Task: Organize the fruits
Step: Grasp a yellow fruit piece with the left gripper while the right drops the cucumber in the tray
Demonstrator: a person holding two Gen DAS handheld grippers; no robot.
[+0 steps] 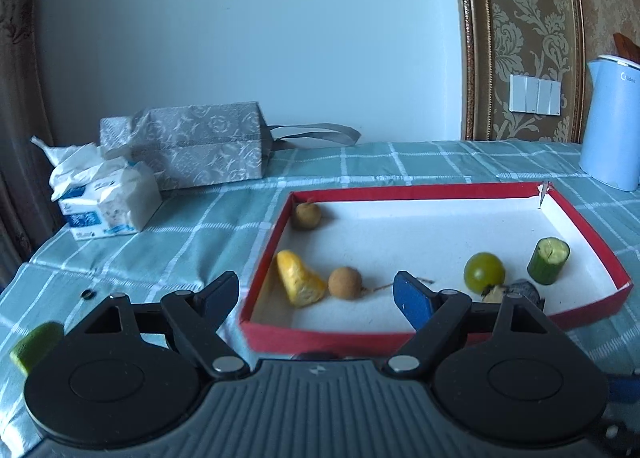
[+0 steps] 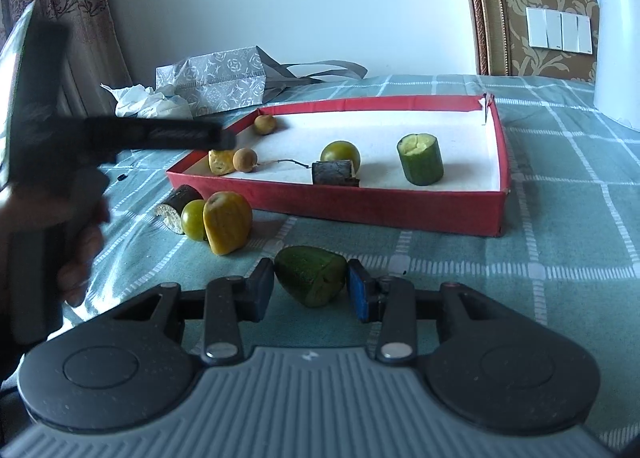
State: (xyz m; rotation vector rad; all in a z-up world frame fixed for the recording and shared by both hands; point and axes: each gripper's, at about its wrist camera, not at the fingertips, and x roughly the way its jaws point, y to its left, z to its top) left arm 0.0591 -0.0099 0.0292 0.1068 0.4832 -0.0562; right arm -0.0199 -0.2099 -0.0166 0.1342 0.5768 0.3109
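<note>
A red box with a white floor (image 1: 440, 193) (image 2: 360, 209) lies on the checked cloth. In it are two brown longans (image 1: 345, 283) (image 1: 306, 214), a yellow piece (image 1: 298, 278), a green round fruit (image 1: 484, 272), a cucumber chunk (image 1: 548, 260) (image 2: 420, 157) and a dark piece (image 2: 332, 171). My left gripper (image 1: 316, 294) is open and empty over the box's near left corner. My right gripper (image 2: 310, 290) is open around a green wedge (image 2: 310, 280) lying on the cloth; the pads stand beside it, apart. A yellow fruit (image 2: 226, 221), a green fruit (image 2: 194, 219) and a dark piece (image 2: 176, 207) lie in front of the box.
A grey patterned bag (image 1: 192, 145) and a tissue pack (image 1: 108, 197) stand at the back left. A pale blue kettle (image 1: 612, 121) stands at the back right. A lime wedge (image 1: 36, 344) lies by the left gripper. The hand holding the left gripper (image 2: 52, 161) fills the right view's left side.
</note>
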